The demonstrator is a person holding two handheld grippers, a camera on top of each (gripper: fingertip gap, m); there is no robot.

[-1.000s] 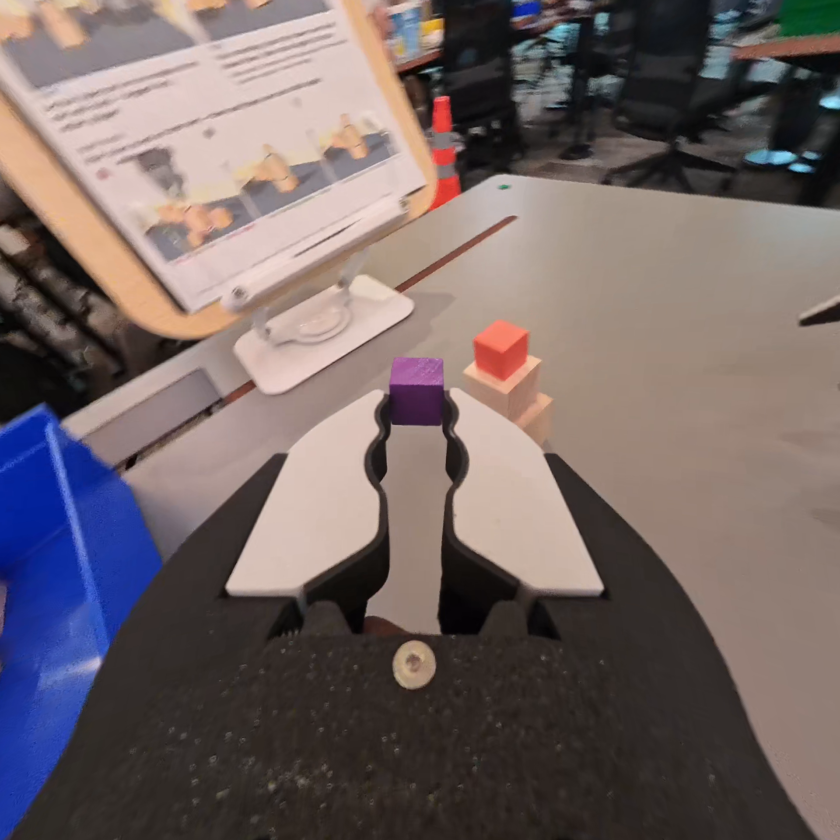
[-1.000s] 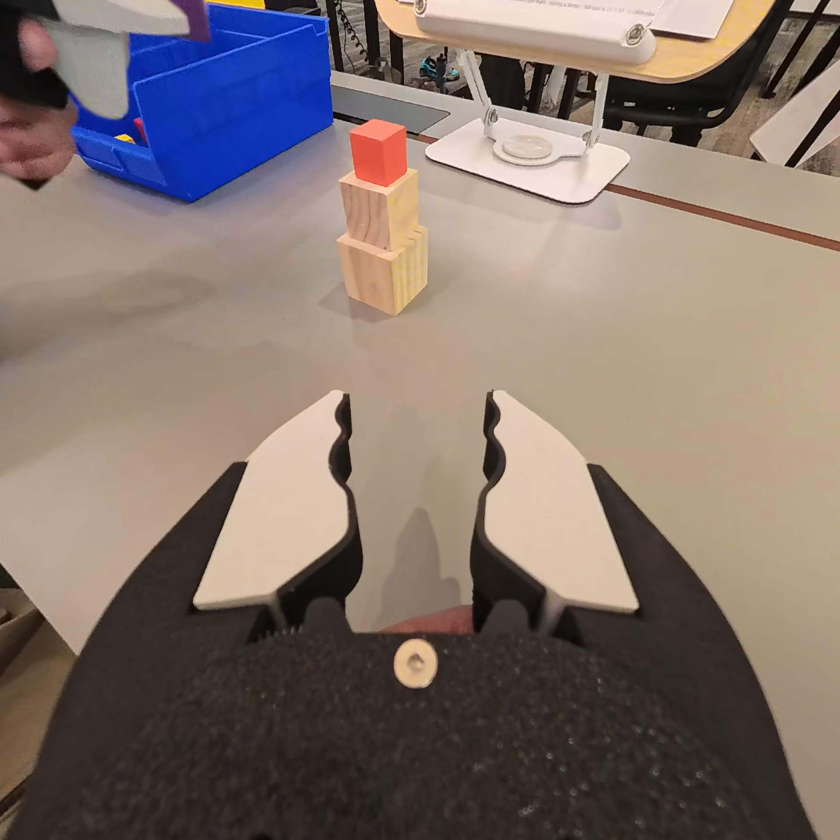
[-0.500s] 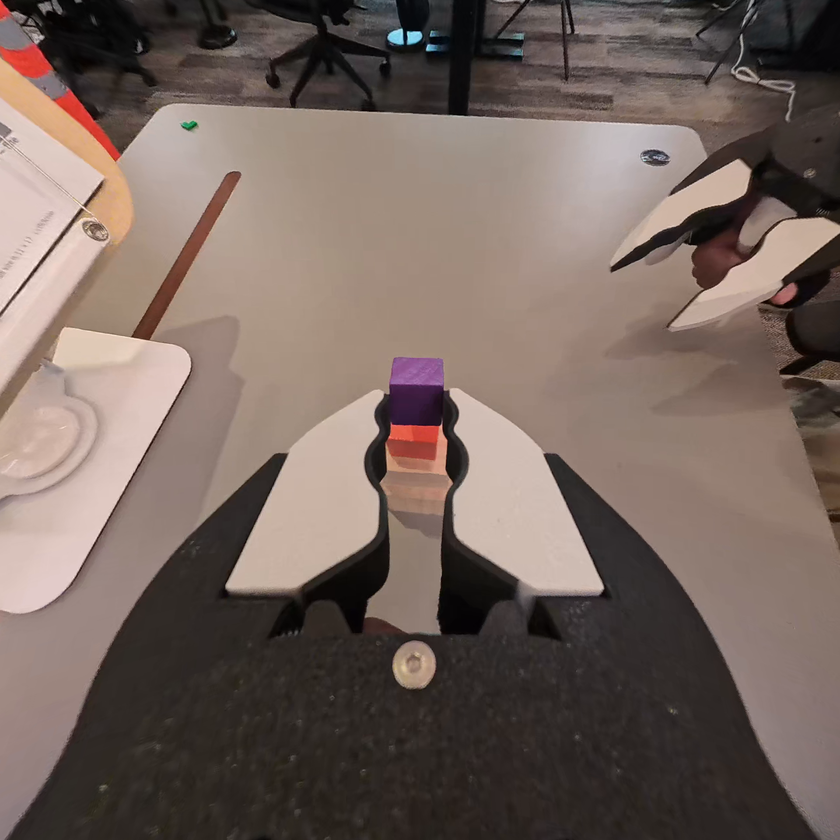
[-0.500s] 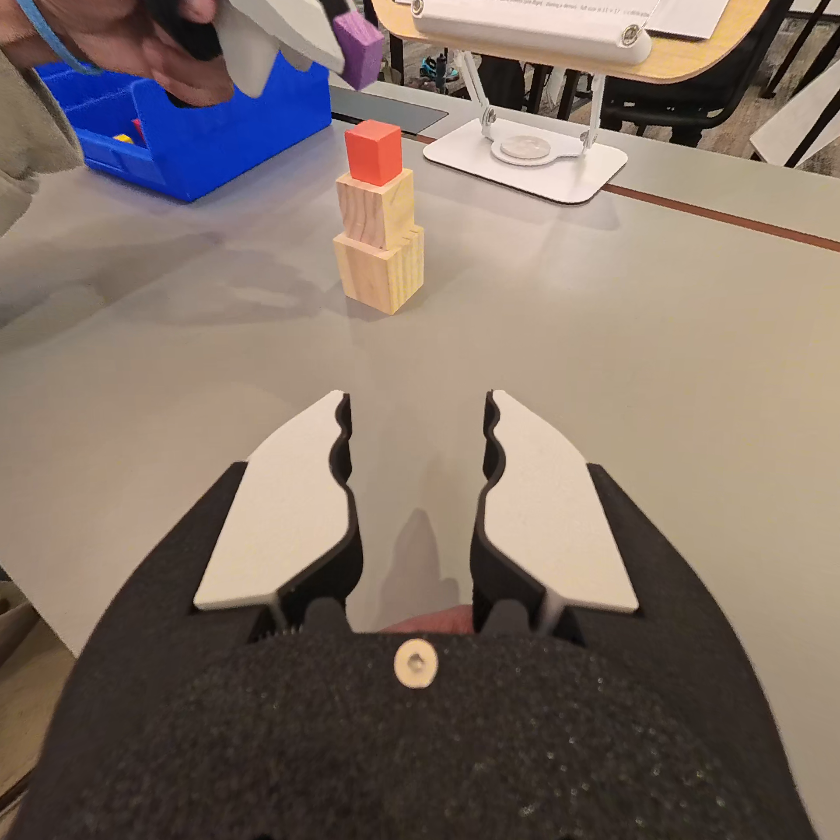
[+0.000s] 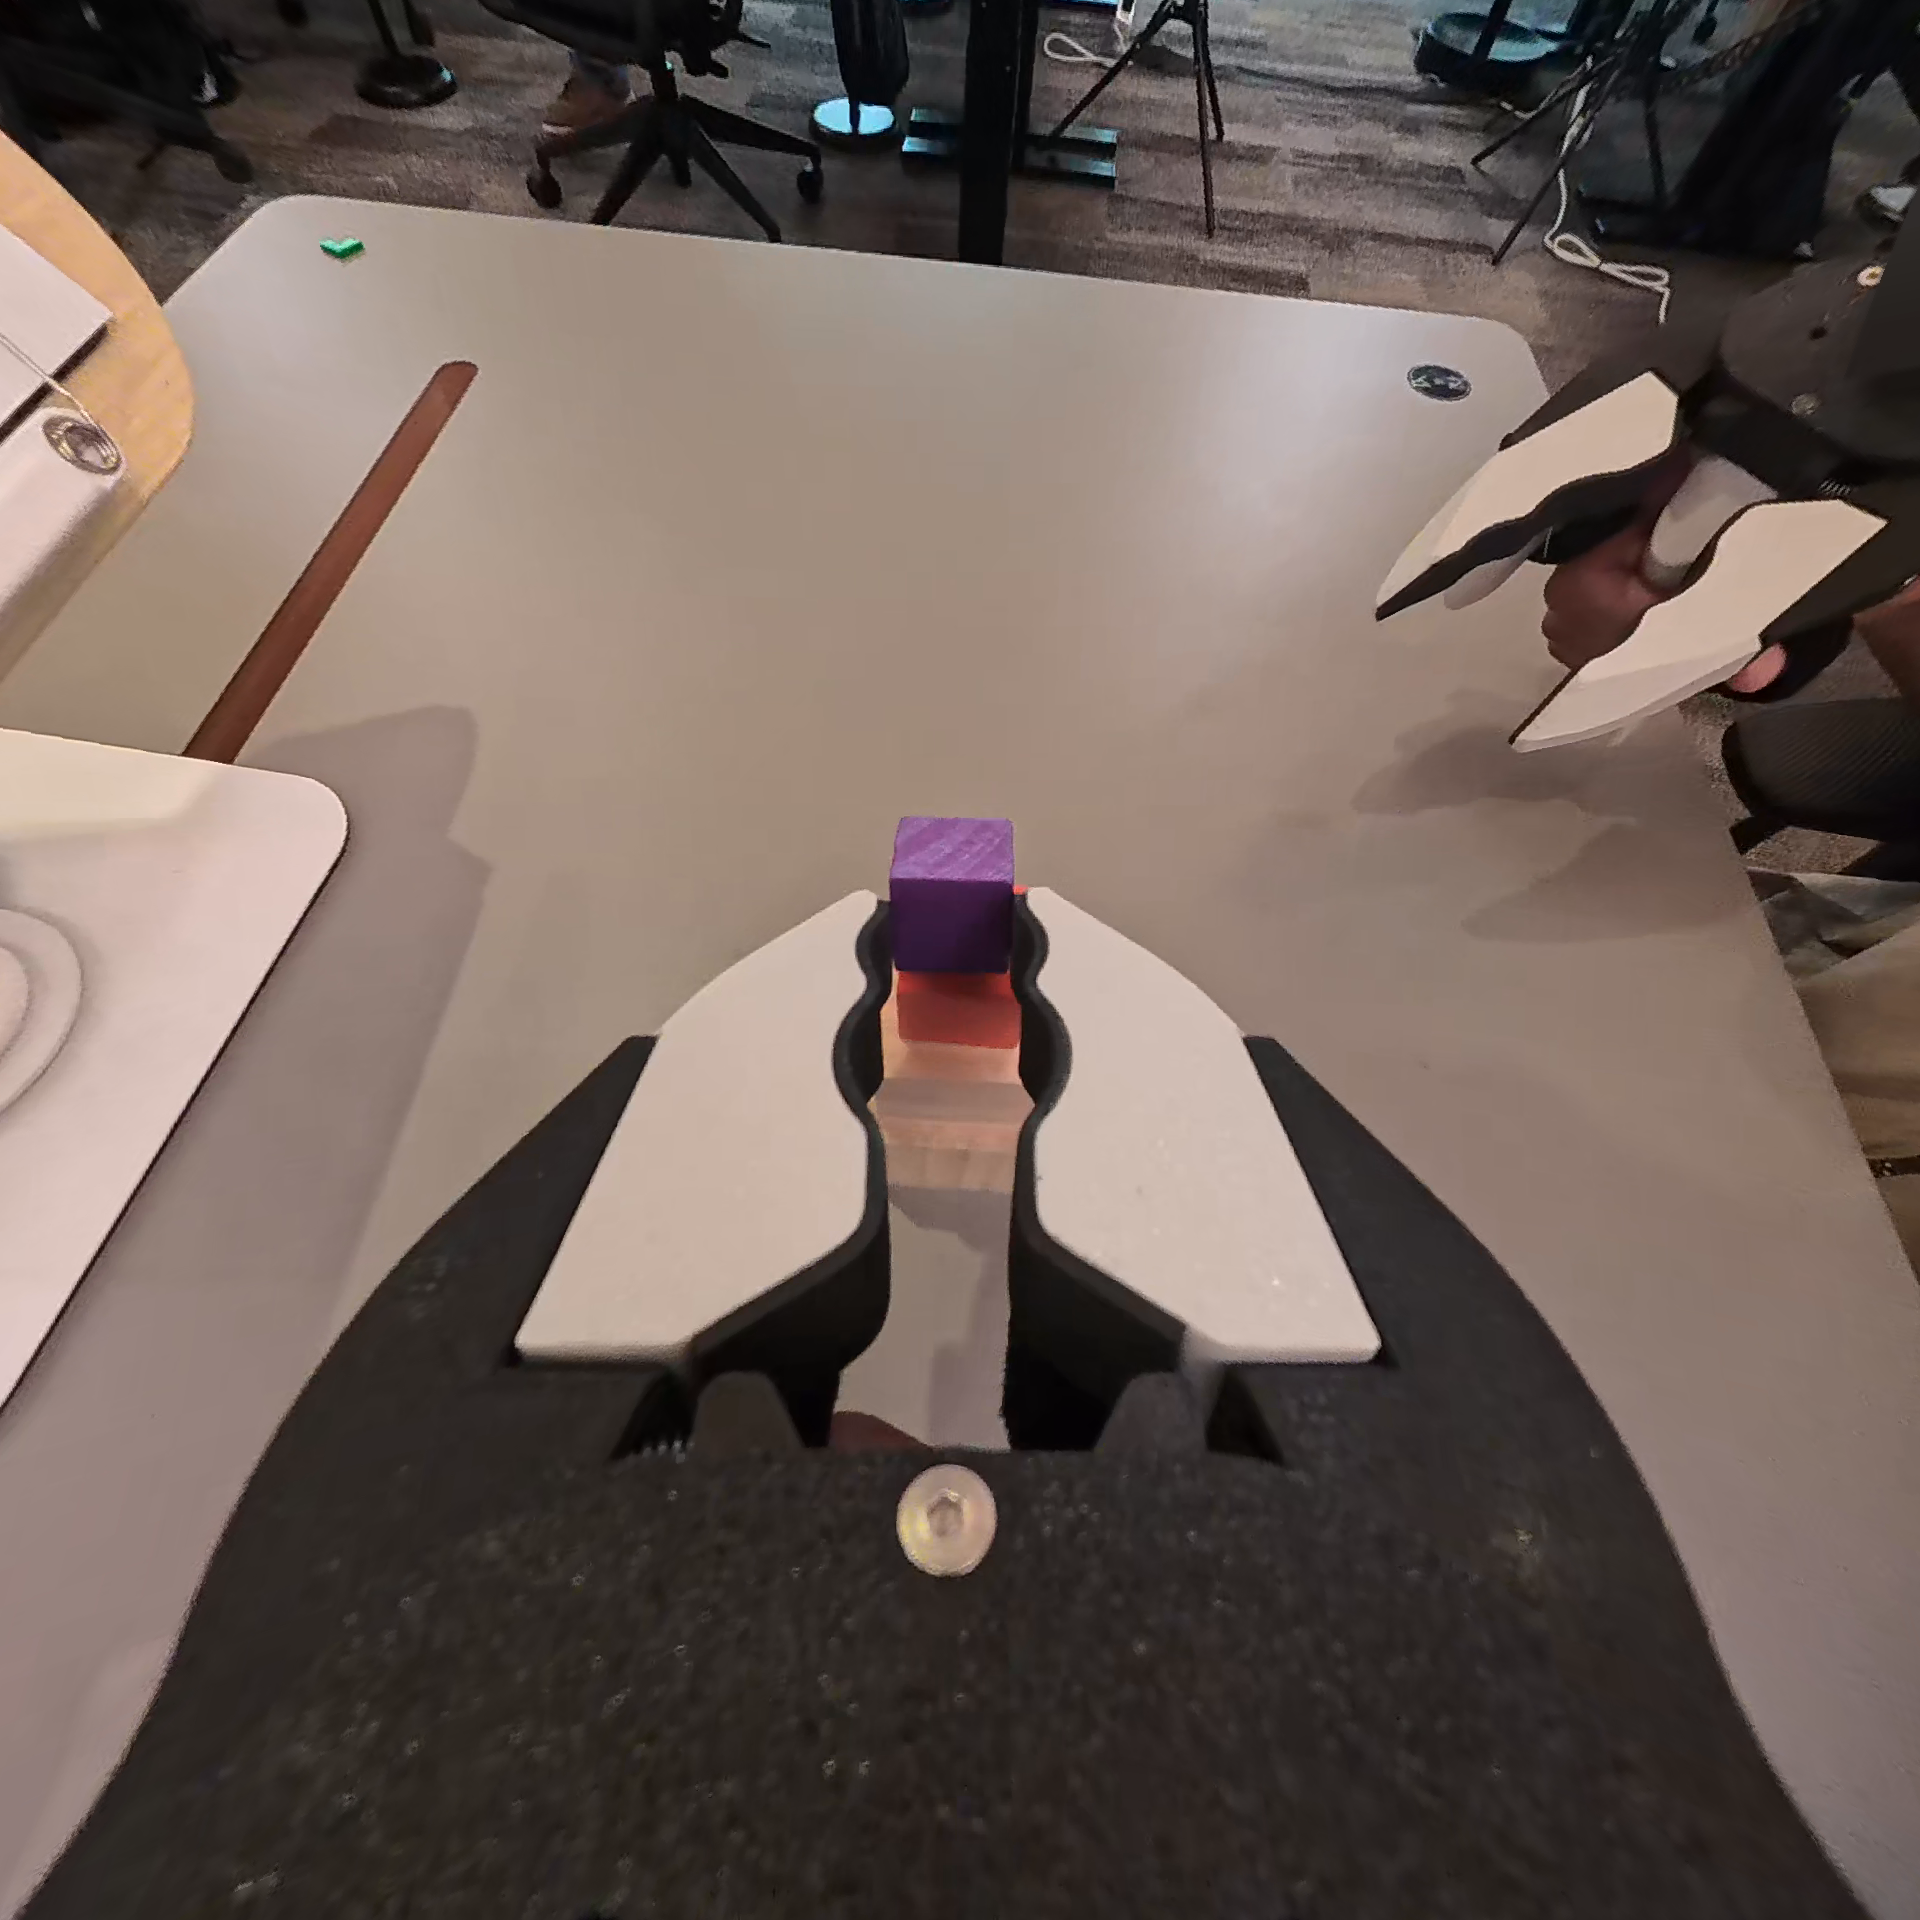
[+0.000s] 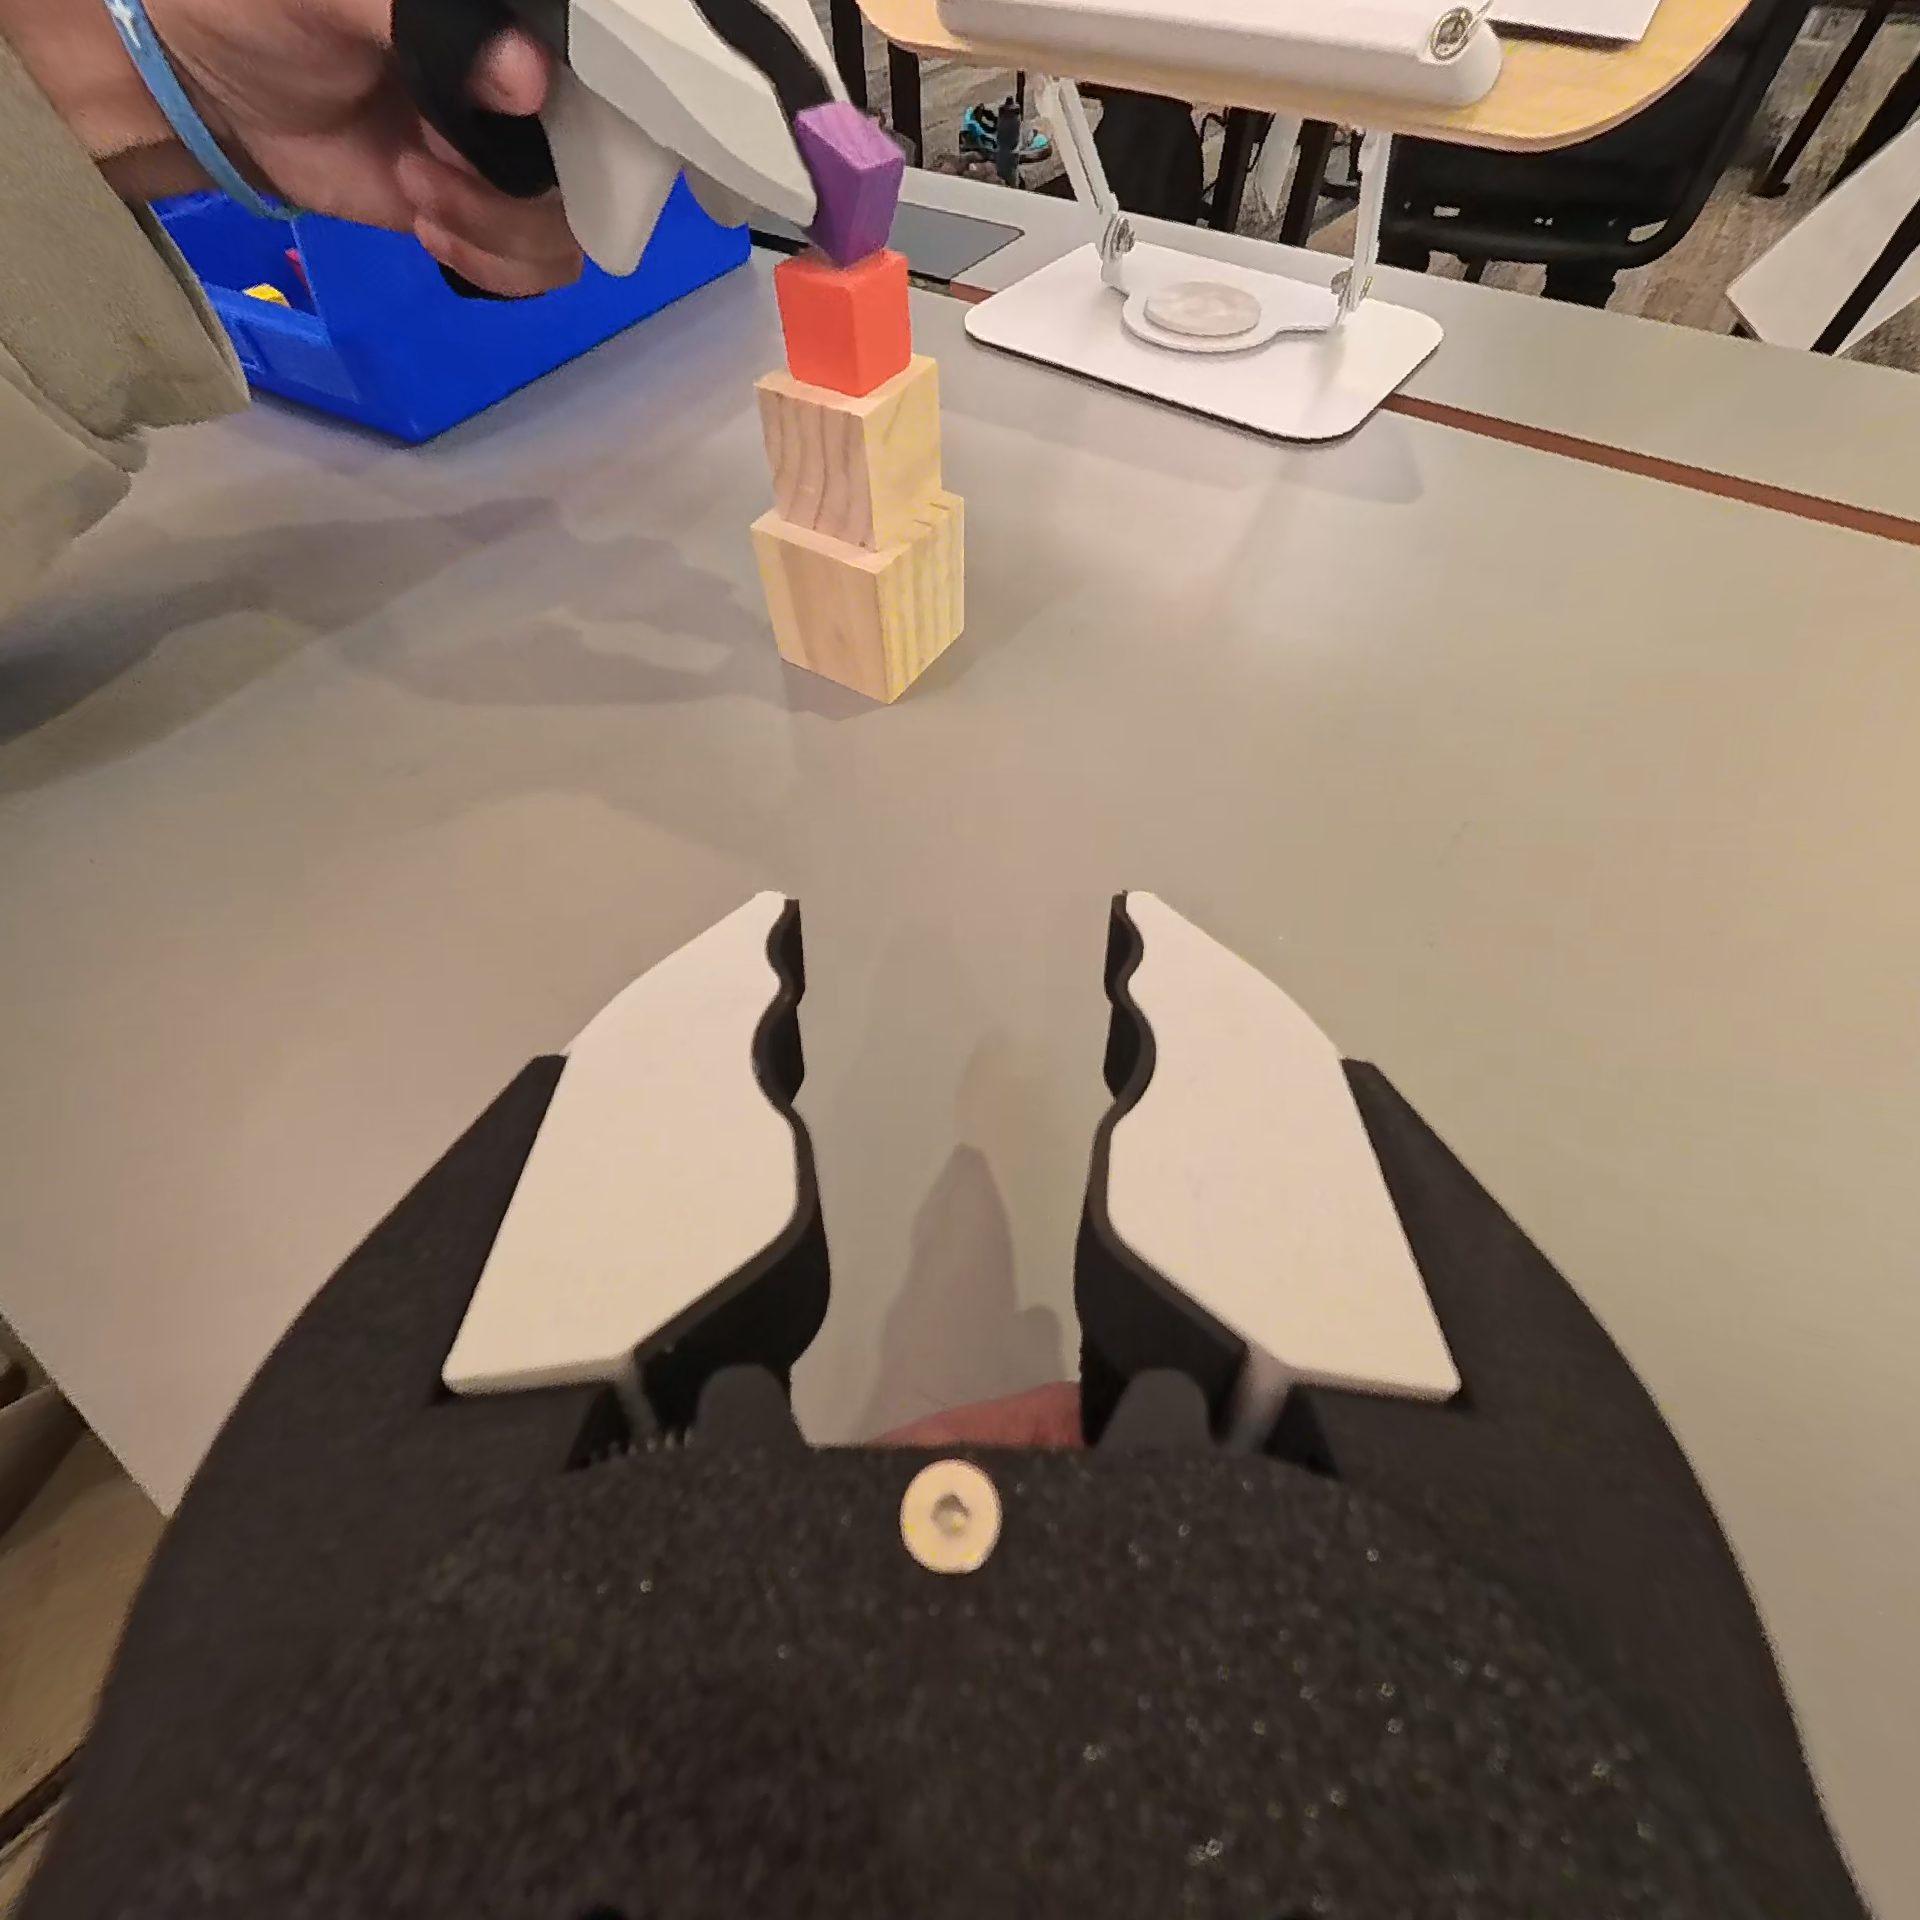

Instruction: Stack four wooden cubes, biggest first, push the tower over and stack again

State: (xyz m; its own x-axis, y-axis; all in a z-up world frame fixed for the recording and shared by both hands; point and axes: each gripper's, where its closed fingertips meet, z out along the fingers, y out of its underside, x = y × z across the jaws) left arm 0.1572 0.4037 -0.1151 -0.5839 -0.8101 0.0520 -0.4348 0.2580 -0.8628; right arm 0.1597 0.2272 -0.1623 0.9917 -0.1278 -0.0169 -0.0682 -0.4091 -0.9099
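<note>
Right wrist view: my left gripper [image 6: 831,182] clamps the purple cube [image 6: 850,179] between its fingertips, the cube tilted with its lowest corner at, or just above, the top face of the red cube [image 6: 844,320]; contact cannot be told. The red cube sits on a mid-sized bare wooden cube [image 6: 847,457], which sits on the largest wooden cube [image 6: 860,597], each one turned a little against the one below. The three-cube tower stands on the grey table [image 6: 1351,779], toward the far edge and well in from the near one. My left hand [image 6: 343,125], a blue band at the wrist and a tan sleeve behind it, wraps the gripper's grip and reaches in from the upper left, fingers angled downward over the tower. Behind it, near the table's far left corner, stands a blue bin [image 6: 436,322]; along the far edge sits the white base of a stand [image 6: 1205,343] carrying a wooden-rimmed board.

In the left wrist view, the purple cube [image 5: 952,894] shows pinched at the tips, with the red cube [image 5: 956,1013] and the wooden cubes directly beneath.

My right gripper [image 6: 954,935] hovers low over bare table at the near edge, level and pointing at the tower, well apart from it, jaws spread wide and holding nothing.
</note>
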